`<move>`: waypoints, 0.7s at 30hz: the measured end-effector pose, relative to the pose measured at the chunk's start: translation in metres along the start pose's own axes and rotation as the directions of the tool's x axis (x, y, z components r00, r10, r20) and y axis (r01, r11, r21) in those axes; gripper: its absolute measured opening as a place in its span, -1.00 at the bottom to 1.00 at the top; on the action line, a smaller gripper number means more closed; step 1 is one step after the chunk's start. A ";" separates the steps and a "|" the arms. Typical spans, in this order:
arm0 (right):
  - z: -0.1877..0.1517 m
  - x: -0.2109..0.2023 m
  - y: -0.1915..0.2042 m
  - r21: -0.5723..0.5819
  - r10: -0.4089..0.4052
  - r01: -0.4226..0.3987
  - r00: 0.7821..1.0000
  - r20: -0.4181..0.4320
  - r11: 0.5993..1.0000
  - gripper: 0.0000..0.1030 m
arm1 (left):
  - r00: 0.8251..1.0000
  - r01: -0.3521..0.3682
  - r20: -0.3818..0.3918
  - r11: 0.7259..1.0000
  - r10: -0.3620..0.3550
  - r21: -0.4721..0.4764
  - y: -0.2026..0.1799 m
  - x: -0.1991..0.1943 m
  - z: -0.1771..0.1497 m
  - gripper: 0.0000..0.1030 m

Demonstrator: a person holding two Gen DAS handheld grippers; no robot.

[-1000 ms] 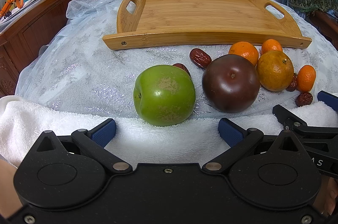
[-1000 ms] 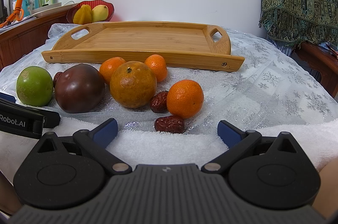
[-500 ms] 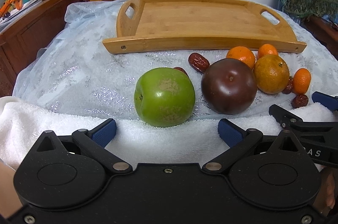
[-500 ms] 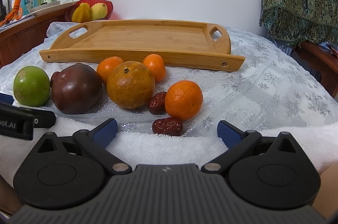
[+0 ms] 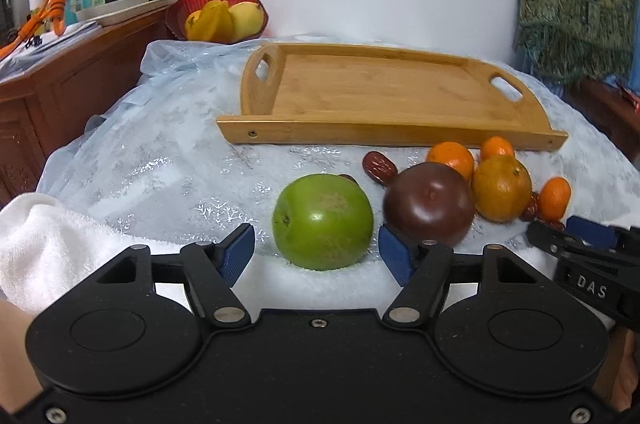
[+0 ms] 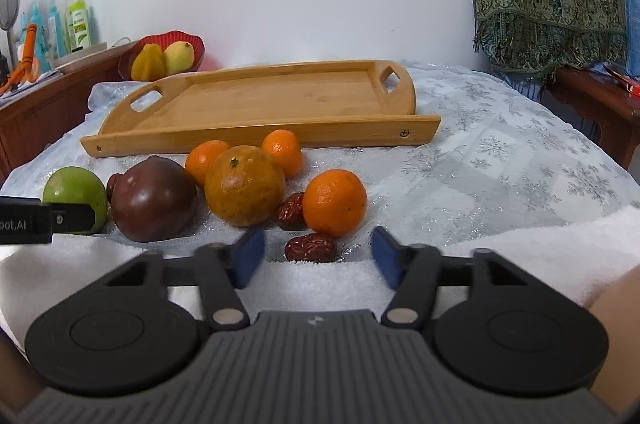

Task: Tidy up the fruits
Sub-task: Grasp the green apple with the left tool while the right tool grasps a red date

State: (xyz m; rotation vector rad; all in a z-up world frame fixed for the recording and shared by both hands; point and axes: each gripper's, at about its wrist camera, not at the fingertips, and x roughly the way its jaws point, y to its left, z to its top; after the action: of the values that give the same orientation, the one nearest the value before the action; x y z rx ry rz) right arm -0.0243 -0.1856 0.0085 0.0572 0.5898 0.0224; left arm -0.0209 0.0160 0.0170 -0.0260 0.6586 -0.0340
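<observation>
Left wrist view: the left gripper (image 5: 316,252) hangs spread wide, its blue pads flanking a round green apple (image 5: 323,222) without touching it, the fruit sitting near the front edge of the snowflake-patterned table cover (image 5: 160,160) where a white towel (image 5: 48,236) begins. A glossy dark purple-brown round fruit (image 5: 428,204) sits just beside the apple, close to the right-hand pad; a closing stroke could, by this judgement, clip it and send it rolling into the large dull-orange citrus (image 5: 502,188) behind. The apple's smooth curve may also squirt out of a shallow pinch. The empty bamboo serving tray (image 5: 384,96) waits nearer the far edge. Against a second ago the pads stand further forward, now alongside the apple rather than short of it, and the camera sits lower. Right wrist view: the right gripper (image 6: 314,256) is likewise spread and holding nothing, framing a wrinkled red jujube date (image 6: 311,248) at the cover's front edge, with a small bright orange mandarin (image 6: 335,202) directly behind and seemingly touching it. The low, small date could slip beneath the pads, or the mandarin could be nudged instead. Compared with the earlier frame this gripper has advanced, the date now lying between the pads instead of ahead of them; the fruit itself appears unmoved.
</observation>
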 end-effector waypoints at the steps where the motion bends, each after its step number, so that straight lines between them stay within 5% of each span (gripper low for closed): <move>1: -0.001 0.000 0.001 -0.009 -0.003 0.003 1.000 0.000 1.000 -0.03 | 1.000 0.001 -0.002 1.000 -0.001 -0.010 0.002 0.001 0.000 0.29; 5: -0.003 -0.001 0.007 -0.043 -0.004 0.003 1.000 -0.004 0.999 -0.25 | 1.000 0.012 -0.023 0.999 -0.013 -0.031 0.005 0.010 -0.003 0.31; 11: -0.004 0.003 0.011 -0.074 -0.018 0.017 1.000 -0.013 0.997 -0.28 | 0.999 0.047 -0.009 0.996 -0.048 -0.073 0.007 0.020 -0.007 0.37; 14: -0.005 0.001 0.013 -0.088 -0.030 0.029 1.000 -0.006 0.996 -0.40 | 0.999 0.035 -0.010 0.996 -0.036 -0.083 0.007 0.025 -0.008 0.06; 21: -0.005 -0.015 0.021 -0.121 0.069 -0.063 0.997 0.044 0.991 -0.41 | 0.999 0.032 0.013 0.997 -0.031 -0.075 0.005 0.014 -0.010 0.05</move>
State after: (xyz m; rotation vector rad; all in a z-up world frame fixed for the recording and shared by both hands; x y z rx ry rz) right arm -0.0394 -0.1651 0.0133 -0.0394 0.5376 0.1200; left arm -0.0156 0.0201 0.0005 -0.1094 0.6473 -0.0391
